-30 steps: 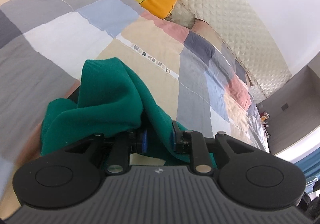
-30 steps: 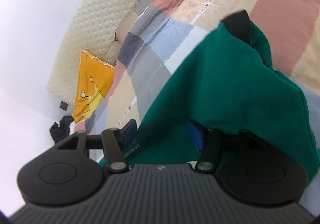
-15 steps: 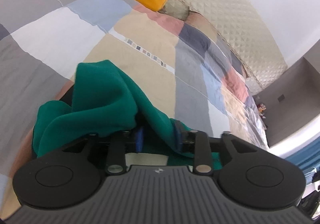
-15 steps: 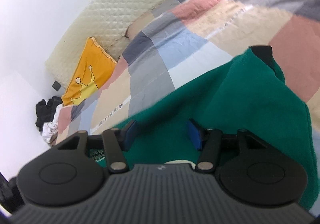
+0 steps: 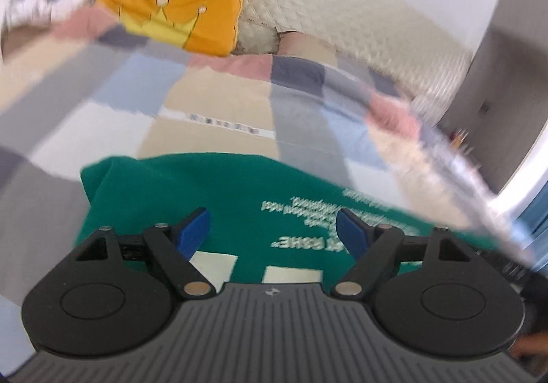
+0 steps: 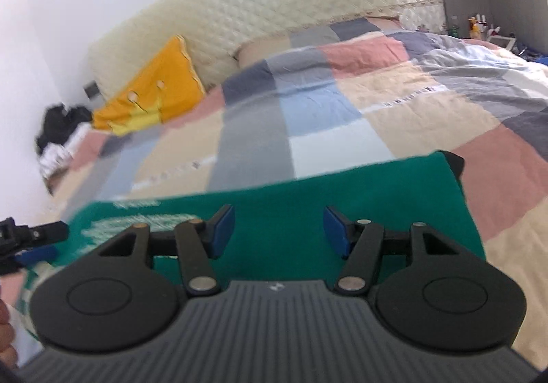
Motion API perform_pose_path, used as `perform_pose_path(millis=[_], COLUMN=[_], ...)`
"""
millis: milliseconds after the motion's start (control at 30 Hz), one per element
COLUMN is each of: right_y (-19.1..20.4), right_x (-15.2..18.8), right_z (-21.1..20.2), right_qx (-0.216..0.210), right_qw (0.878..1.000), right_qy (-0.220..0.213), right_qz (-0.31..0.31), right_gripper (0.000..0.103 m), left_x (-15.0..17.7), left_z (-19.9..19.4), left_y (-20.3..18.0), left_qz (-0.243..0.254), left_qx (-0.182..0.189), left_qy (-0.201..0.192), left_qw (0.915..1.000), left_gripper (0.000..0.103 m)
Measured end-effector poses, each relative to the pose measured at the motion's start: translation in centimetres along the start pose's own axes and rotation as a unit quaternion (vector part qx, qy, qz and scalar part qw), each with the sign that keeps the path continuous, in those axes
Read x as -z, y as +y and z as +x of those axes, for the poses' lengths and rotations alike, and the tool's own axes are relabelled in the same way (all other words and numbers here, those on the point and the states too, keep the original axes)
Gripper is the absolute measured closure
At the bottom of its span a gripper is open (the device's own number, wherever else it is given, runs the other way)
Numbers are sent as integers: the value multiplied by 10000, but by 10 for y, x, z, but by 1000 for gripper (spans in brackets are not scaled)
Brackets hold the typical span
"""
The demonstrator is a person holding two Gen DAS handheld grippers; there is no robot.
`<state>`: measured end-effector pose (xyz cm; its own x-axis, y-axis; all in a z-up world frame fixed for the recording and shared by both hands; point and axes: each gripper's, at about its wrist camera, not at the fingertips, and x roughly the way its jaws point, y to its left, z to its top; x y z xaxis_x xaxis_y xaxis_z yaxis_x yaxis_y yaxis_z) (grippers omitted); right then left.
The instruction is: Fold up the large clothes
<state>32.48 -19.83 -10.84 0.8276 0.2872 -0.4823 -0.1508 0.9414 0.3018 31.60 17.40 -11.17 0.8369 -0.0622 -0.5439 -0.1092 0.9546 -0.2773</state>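
Note:
A green sweatshirt [image 5: 239, 198] with white print lies spread flat on the patchwork quilt [image 5: 219, 102]. My left gripper [image 5: 274, 229] hovers just above its near part; the jaws are opening wide and nothing is pinched between the blue pads [image 5: 195, 229]. In the right wrist view the same sweatshirt [image 6: 342, 191] stretches across the picture, with a dark collar or lining showing at its far right corner. My right gripper [image 6: 279, 230] hangs over it, its jaws opening slightly and free of the cloth. The left gripper's tip [image 6: 30, 239] shows at the left edge.
An orange crown cushion [image 5: 181, 20] leans on the quilted cream headboard [image 5: 342, 13]. A dark heap of clothes [image 6: 58, 123] sits at the bed's far left corner. Bottles [image 6: 476, 23] stand beyond the bed's right side. Part of a hand [image 6: 5, 331] shows low left.
The left gripper let go of the bunched green cloth and spread wide. The sweatshirt went from a raised heap to lying flat. Both grippers rolled level and lifted a little.

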Motion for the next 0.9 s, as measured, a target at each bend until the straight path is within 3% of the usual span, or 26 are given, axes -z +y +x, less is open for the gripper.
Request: perform_pose_path(millis=[67,233,467,733,900], right_y=[-2,-1,1,0,2], right_x=[3,17,27,31,29], right_z=[6,24,41,64,59], right_qx=[134,168,225,251,258], right_qw=[9998,9990,9979,9964,9965], right_qy=[60,11,213,495,442], right_qz=[-141,-424,-572,-643,-667], right_gripper=[45,44,44,44,44], left_x=[6,14,20,26,26], left_z=[5,14,35,55,53], left_y=[-5,-6,5,2,0], left_qz=[313,588,475,690,693], left_qx=[-375,-639,-510,-648,-696], left_qy=[-11,-65,217,418,364], left_qw=[9988,9962,9973,9946,9945], left_gripper=[19,19,19,19,18])
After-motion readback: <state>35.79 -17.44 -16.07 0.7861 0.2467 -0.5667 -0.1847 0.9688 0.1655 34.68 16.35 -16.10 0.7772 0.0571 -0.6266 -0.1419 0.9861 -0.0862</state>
